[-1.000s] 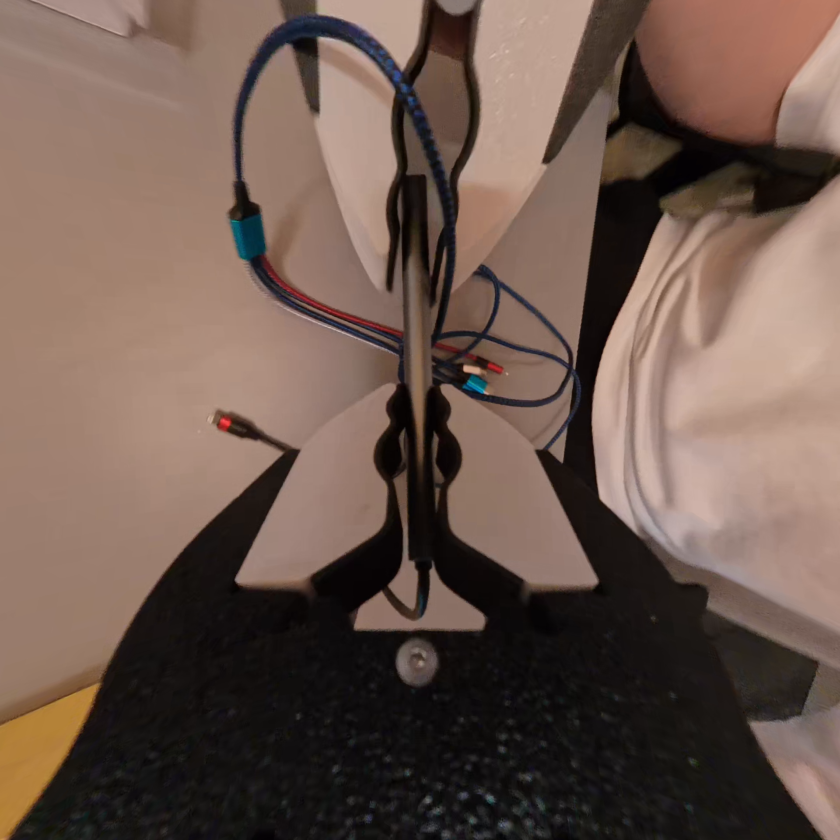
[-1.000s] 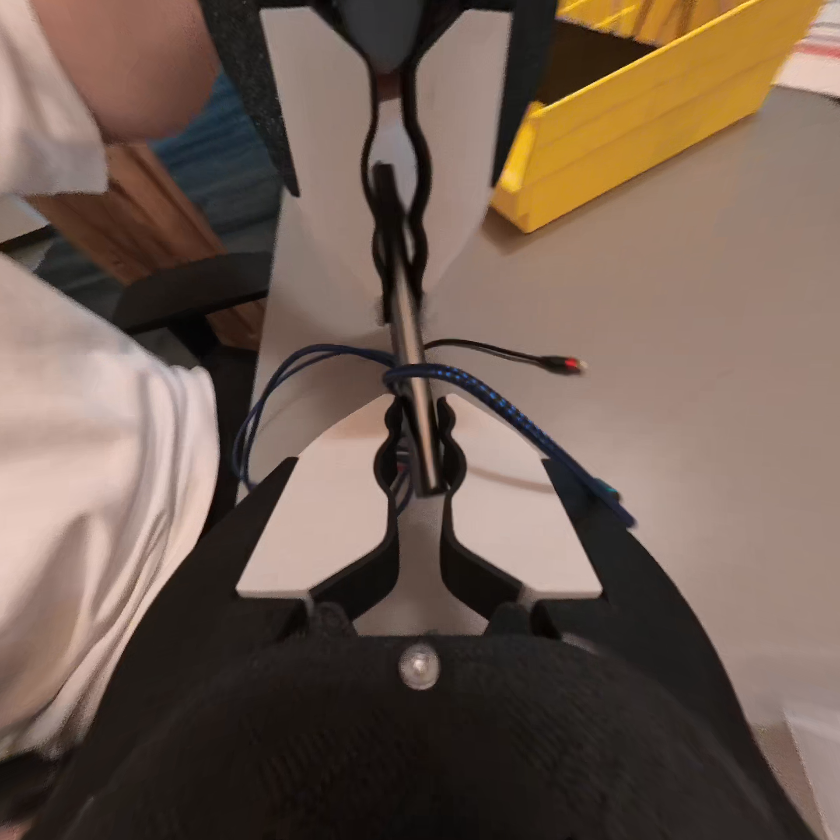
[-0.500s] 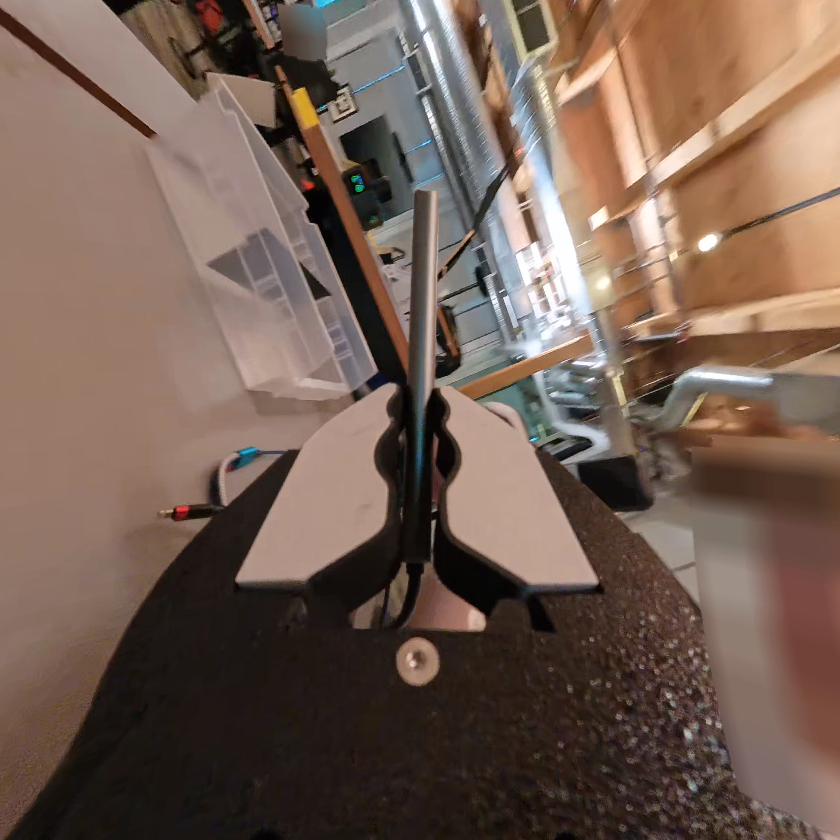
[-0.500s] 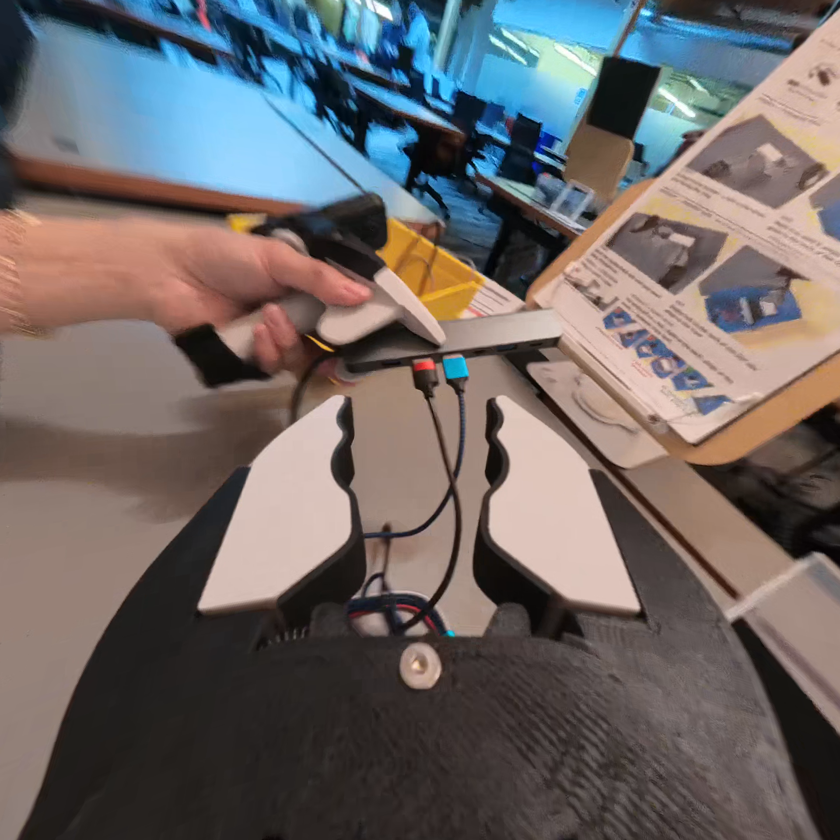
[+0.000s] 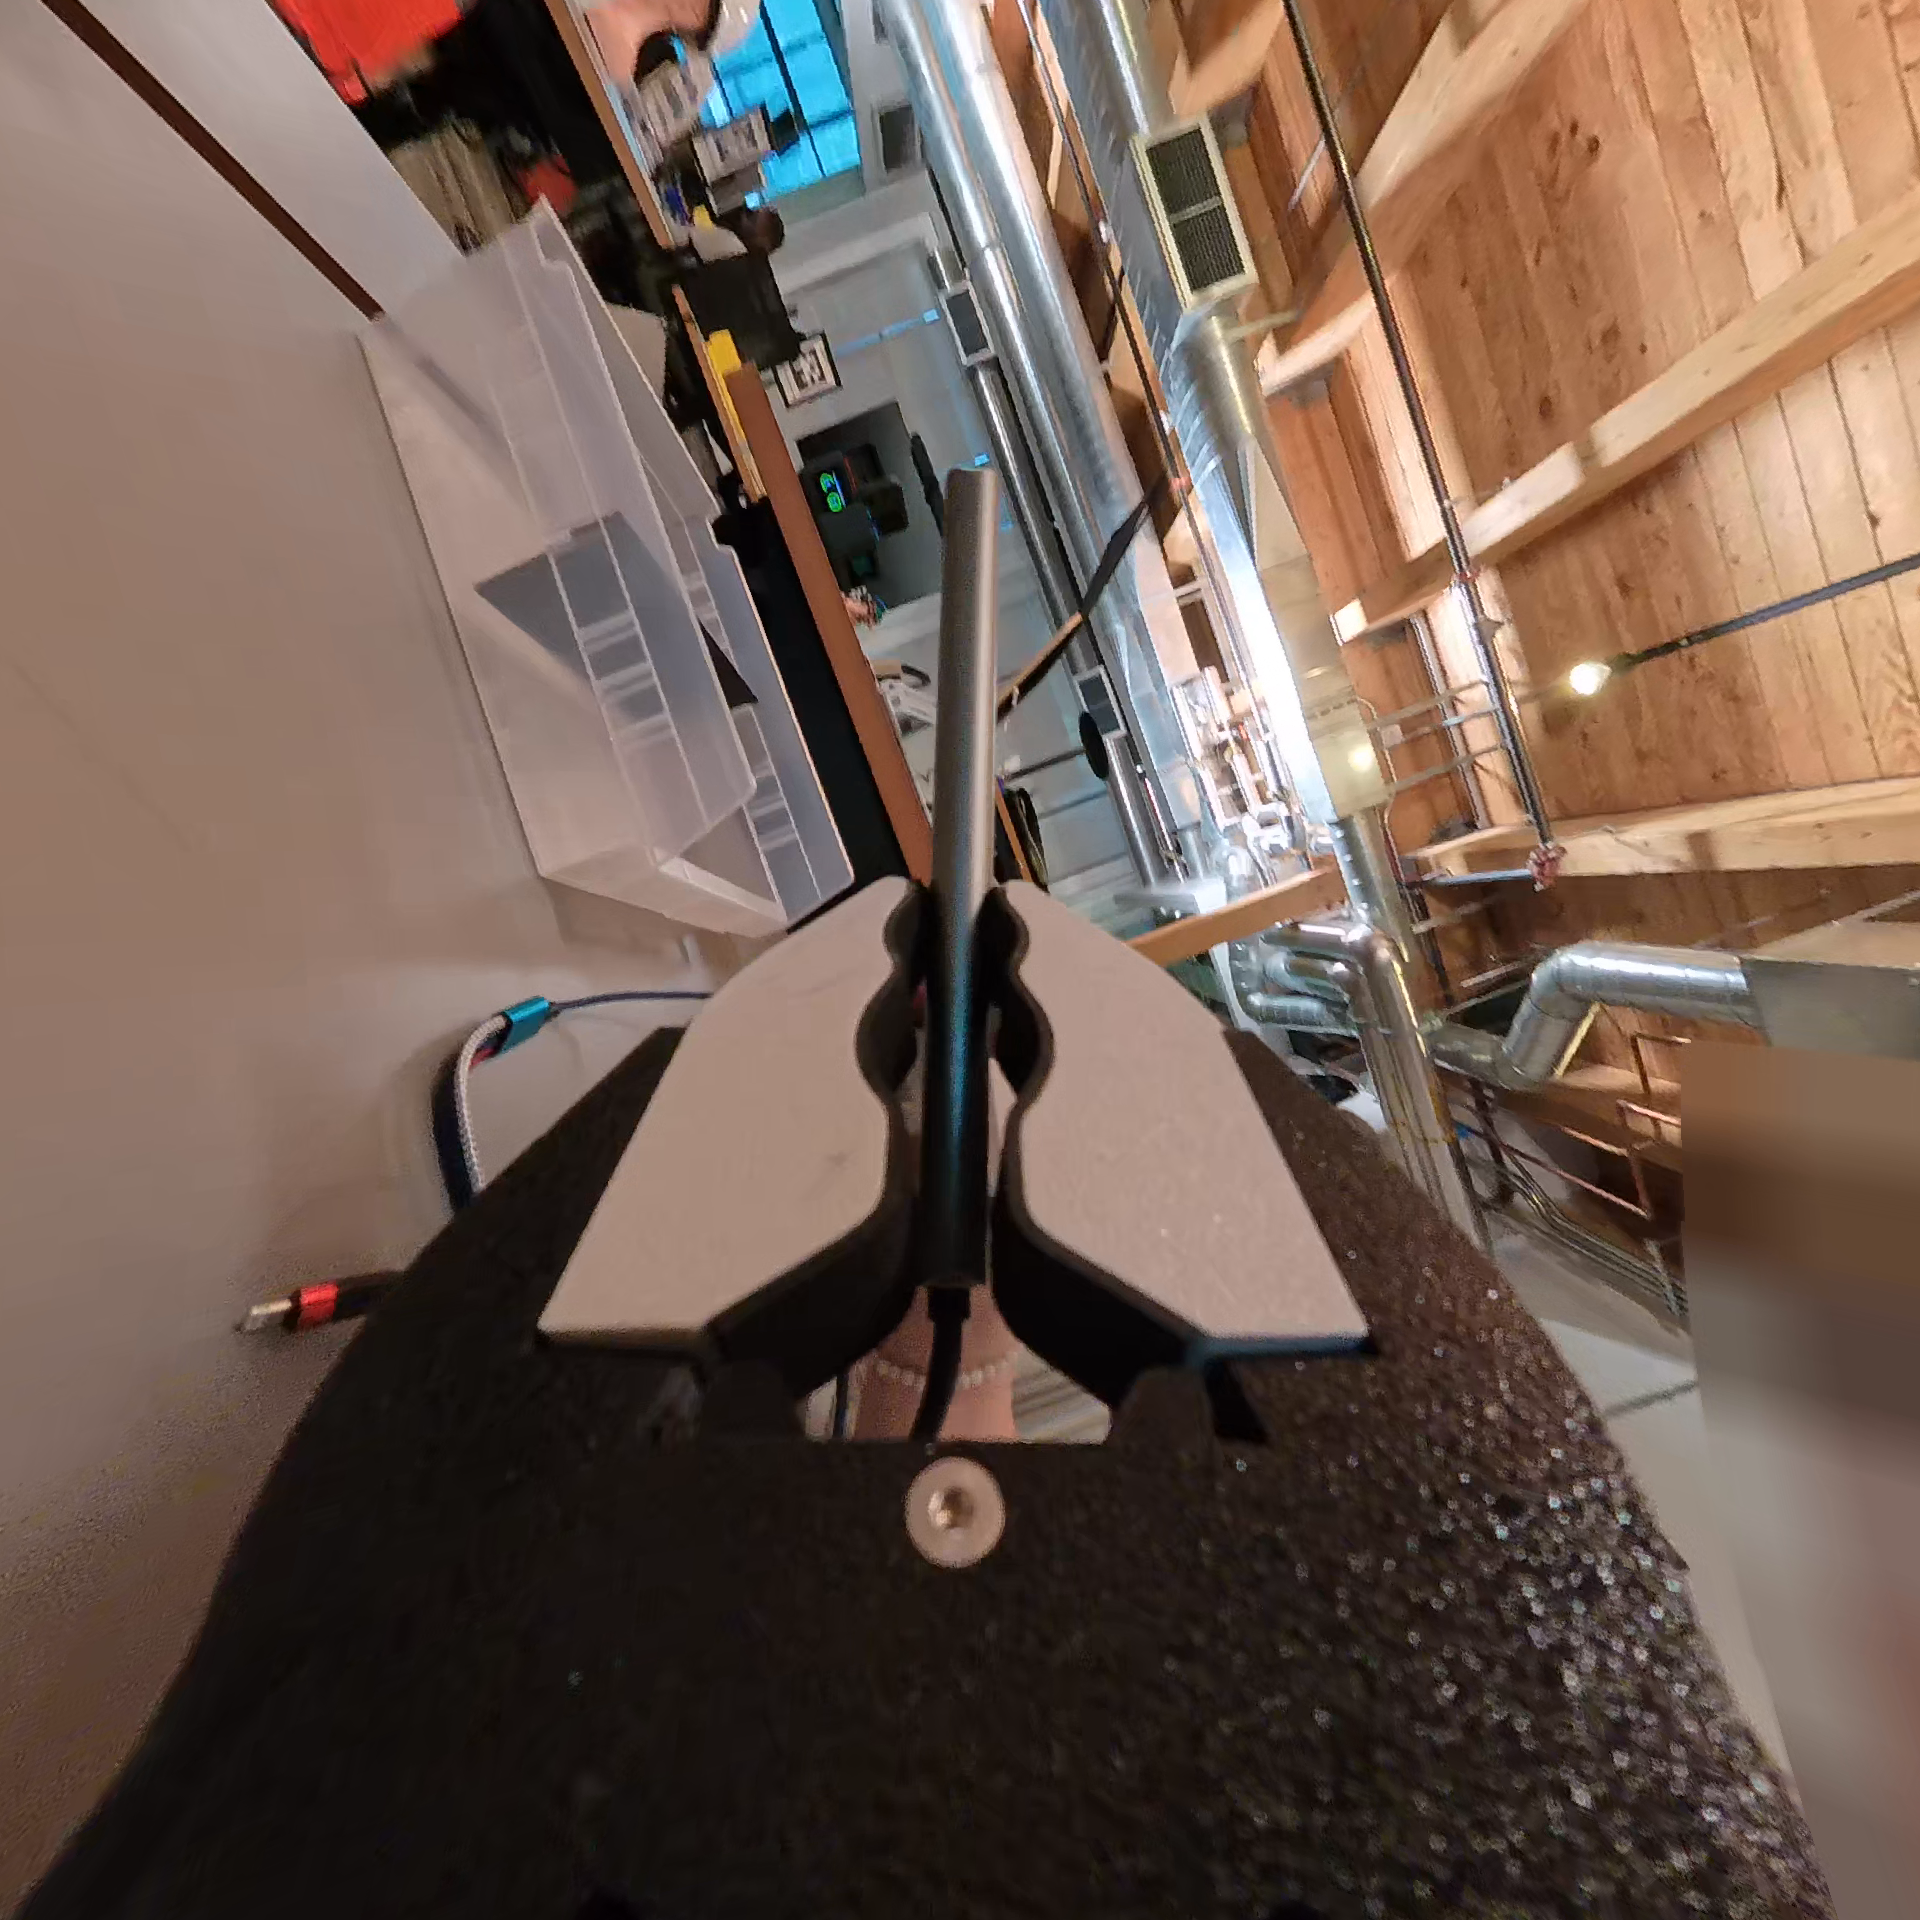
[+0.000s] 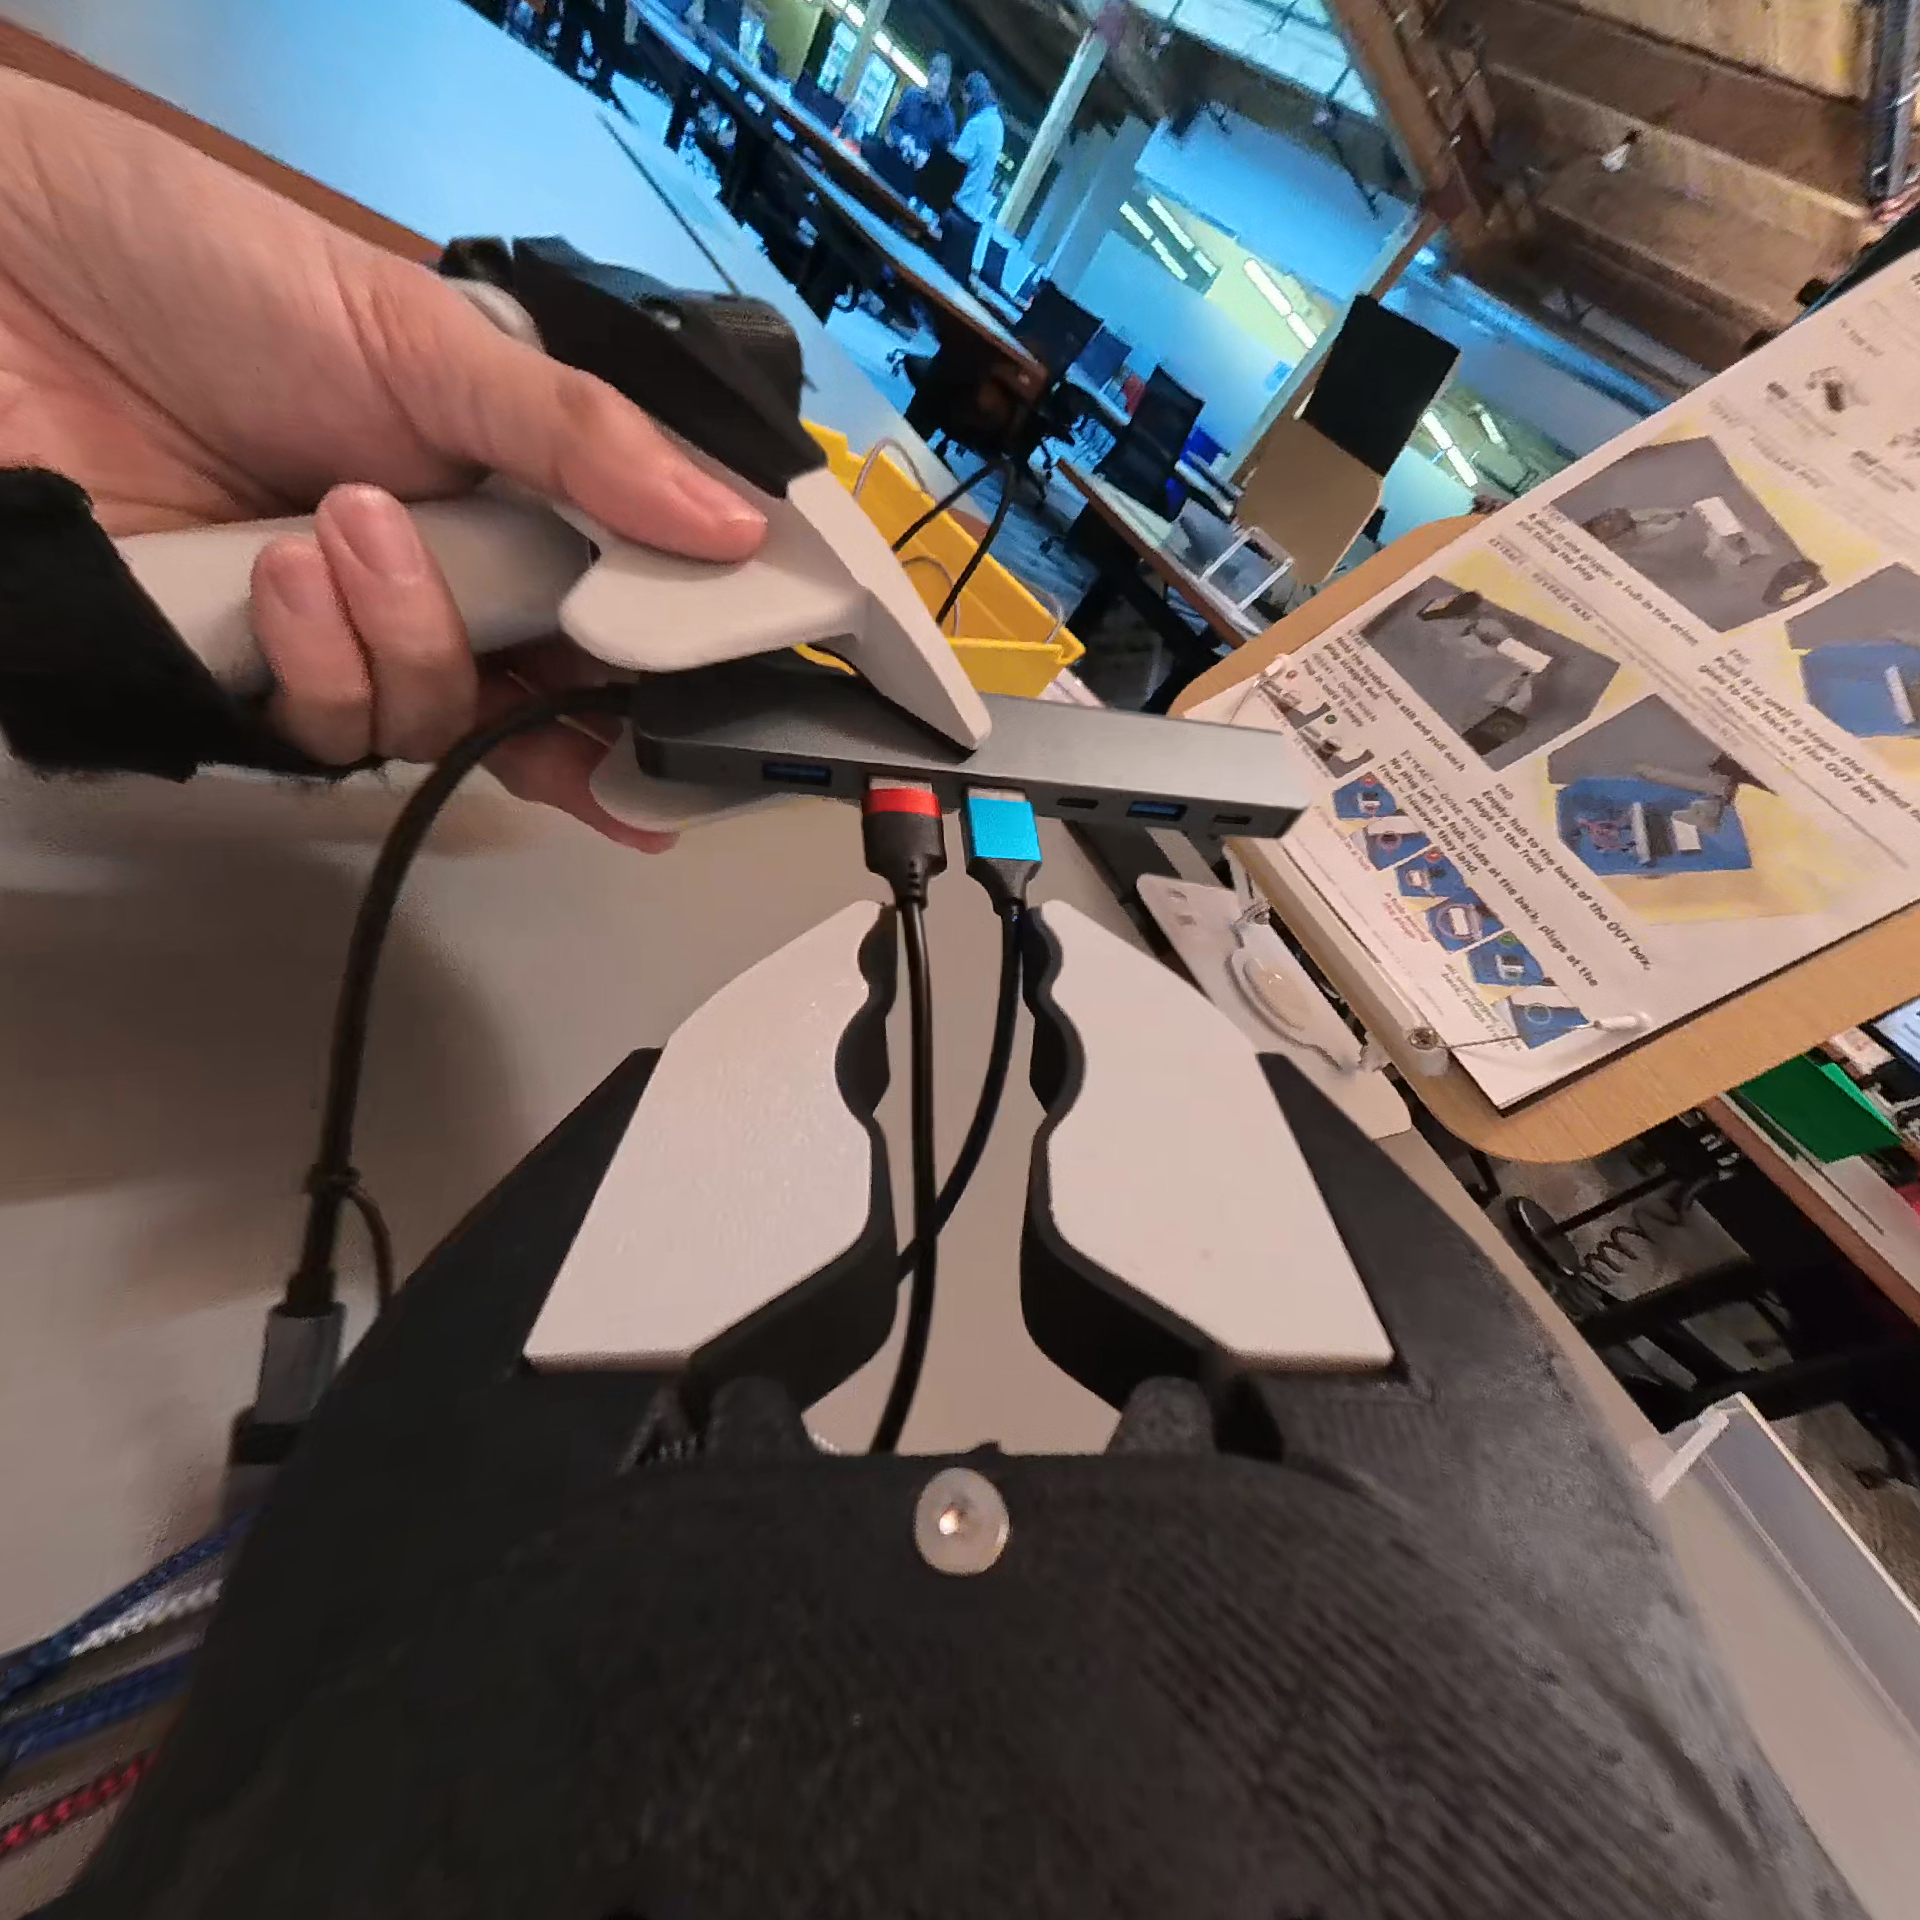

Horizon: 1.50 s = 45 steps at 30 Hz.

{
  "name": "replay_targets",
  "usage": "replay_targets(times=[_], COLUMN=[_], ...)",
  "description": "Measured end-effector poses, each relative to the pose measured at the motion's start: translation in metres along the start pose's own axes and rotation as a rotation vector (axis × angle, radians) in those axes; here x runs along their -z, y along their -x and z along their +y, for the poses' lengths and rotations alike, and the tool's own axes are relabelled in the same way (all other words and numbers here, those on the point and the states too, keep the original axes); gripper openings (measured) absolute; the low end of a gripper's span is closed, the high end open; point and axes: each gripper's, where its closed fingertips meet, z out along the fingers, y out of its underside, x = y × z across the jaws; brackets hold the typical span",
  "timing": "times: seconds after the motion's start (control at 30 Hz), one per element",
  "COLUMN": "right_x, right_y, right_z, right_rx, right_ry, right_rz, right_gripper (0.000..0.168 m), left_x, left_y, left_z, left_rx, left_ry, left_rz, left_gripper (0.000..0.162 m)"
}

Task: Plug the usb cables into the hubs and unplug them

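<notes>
My left gripper (image 5: pixel 956 909) is shut on a slim grey USB hub (image 5: pixel 961 790), seen edge-on and held up off the table. In the right wrist view the hub (image 6: pixel 1122 743) lies level in the left gripper (image 6: pixel 883 665), which a hand holds. A red plug (image 6: pixel 902 821) and a blue plug (image 6: pixel 1000 831) sit side by side in the hub's near ports. My right gripper (image 6: pixel 961 920) is open just below the plugs, and both their cables run between its fingers. The hub's own black cable (image 6: pixel 353 997) loops down to the left.
A yellow bin (image 6: pixel 987 613) stands behind the hub. A tilted board with picture sheets (image 6: pixel 1558 790) is at the right. Clear plastic bins (image 5: pixel 623 675) stand on the table. Loose blue (image 5: pixel 516 1023) and red (image 5: pixel 312 1299) plugs lie on it. My two grippers' fingertips are within a few centimetres of each other.
A second ago both grippers held the hub. My right gripper let go, turned to face the hub's port side, moved closer to the plugs and narrowed its jaws. The left still holds the hub.
</notes>
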Motion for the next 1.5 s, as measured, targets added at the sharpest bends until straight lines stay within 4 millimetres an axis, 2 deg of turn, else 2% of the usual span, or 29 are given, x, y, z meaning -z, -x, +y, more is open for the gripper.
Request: replay_targets(times=[0.13,0.27,0.4,0.8,0.87,0.93,1.03,1.23,1.37,1.5], right_x=[0.001,0.002,0.0,0.003,0.004,0.004,0.004,0.003,0.006,0.015], right_y=[-0.002,-0.002,-0.001,0.003,0.004,0.006,0.004,0.006,0.01,0.017], right_z=[-0.007,-0.01,-0.005,0.001,0.0,0.0,-0.001,-0.002,-0.005,-0.003], right_rx=[-0.009,-0.019,-0.07,-0.186,-0.228,-0.254,-0.247,-0.22,-0.192,-0.17], right_ry=[-0.034,-0.045,-0.065,-0.125,-0.153,-0.166,-0.176,-0.208,-0.219,-0.216], right_rz=[0.015,0.009,-0.005,-0.1,-0.125,-0.146,-0.131,-0.124,-0.166,-0.264], right_gripper=[0.022,0.012,0.0,0.001,0.01,0.013,0.005,0.005,0.005,0.005], left_x=[0.002,0.003,-0.003,-0.005,-0.006,-0.006,-0.007,-0.004,-0.002,0.002], left_y=[-0.002,-0.002,0.002,0.006,0.003,0.003,0.004,0.004,0.001,0.001], left_z=[-0.007,-0.014,-0.012,-0.006,-0.005,-0.006,-0.004,-0.004,0.0,0.015], left_rx=[0.006,0.017,0.033,0.047,0.058,0.077,0.084,0.088,-0.02,-0.154], left_ry=[-0.053,-0.102,-0.1,-0.087,-0.089,-0.092,-0.09,-0.104,-0.024,0.162], left_rz=[-0.001,0.001,0.008,-0.003,0.021,0.035,0.048,0.06,0.092,0.078], left_gripper=[0.009,0.009,0.01,0.011,0.01,0.01,0.01,0.01,0.009,0.01])
